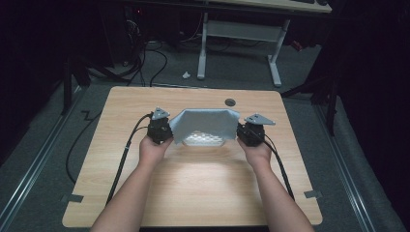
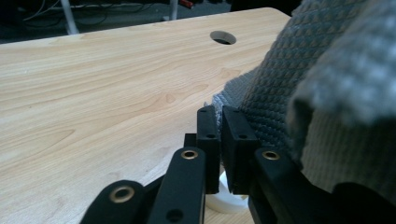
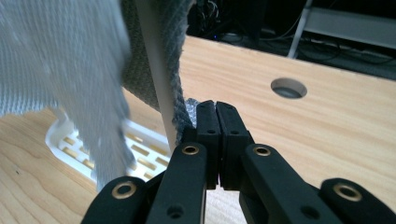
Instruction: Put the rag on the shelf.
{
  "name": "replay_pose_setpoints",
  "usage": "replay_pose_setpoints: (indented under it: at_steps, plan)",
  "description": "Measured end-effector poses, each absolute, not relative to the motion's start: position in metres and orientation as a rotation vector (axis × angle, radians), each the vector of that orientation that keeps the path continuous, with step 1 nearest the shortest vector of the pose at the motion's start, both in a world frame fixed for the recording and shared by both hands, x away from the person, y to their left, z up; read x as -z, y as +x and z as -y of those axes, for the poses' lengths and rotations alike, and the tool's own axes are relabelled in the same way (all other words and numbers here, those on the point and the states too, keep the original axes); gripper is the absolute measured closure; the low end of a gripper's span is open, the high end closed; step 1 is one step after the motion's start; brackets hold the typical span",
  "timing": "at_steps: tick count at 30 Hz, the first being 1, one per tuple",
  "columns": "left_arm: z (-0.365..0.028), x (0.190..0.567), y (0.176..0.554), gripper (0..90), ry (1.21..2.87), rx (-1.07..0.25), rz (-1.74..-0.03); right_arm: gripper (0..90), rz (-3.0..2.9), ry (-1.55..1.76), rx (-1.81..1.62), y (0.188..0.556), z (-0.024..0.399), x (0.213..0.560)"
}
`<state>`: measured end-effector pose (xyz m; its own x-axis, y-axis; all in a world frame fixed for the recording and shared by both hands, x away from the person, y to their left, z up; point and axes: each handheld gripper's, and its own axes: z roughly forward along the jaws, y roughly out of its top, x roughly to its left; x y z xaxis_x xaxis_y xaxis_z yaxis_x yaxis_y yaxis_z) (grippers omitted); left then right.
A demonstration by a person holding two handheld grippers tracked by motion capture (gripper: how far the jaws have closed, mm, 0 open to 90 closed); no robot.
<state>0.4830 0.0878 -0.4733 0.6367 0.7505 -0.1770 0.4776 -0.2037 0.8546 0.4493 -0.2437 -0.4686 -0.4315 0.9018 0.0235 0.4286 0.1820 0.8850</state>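
High view: grey cloth (image 1: 205, 123) lifted over white slotted tray (image 1: 203, 140), mid surface (image 1: 145, 198), stretched between both hands.
Left tongs (image 2: 220, 122): pinched narrow on cloth's corner, grip looks thin.
Right tongs (image 3: 216, 119): clamped on cloth's edge, beside tray's rim.
Step, my guess: draping cloth over tray.
Tip: keep tension even, lower both sides level, avoid snagging rim.

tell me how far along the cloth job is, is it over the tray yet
Done: both grippers have pinched the grey cloth, the left gripper at one end and the right gripper at the other. In hand: the cloth is stretched between them, above the white slotted tray. Left: probably lowering it and letting go; the goal is unclear.
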Motion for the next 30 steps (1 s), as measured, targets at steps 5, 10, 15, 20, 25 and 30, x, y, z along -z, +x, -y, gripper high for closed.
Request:
replay_pose_setpoints:
  at_steps: [5,10,15,20,25,30]
  plan:
    - [-0.095,0.475,0.482,67.6,1.813,-0.392,-1.017,89.1,-1.947,1.257,-1.194,0.449,0.246,0.471]
    - [-0.104,0.474,0.480,64.8,1.800,-0.415,-1.031,84.3,-1.934,1.269,-1.186,0.449,0.249,0.469]
    - [-0.112,0.471,0.476,64.1,1.796,-0.439,-1.031,78.8,-1.915,1.273,-1.185,0.447,0.255,0.464]
    - [-0.118,0.468,0.473,64.0,1.793,-0.454,-1.030,76.3,-1.888,1.282,-1.181,0.446,0.262,0.459]
    - [-0.122,0.467,0.472,64.0,1.784,-0.464,-1.035,76.1,-1.875,1.284,-1.182,0.447,0.266,0.457]
    - [-0.129,0.466,0.470,63.8,1.785,-0.483,-1.041,75.9,-1.868,1.282,-1.163,0.447,0.270,0.455]
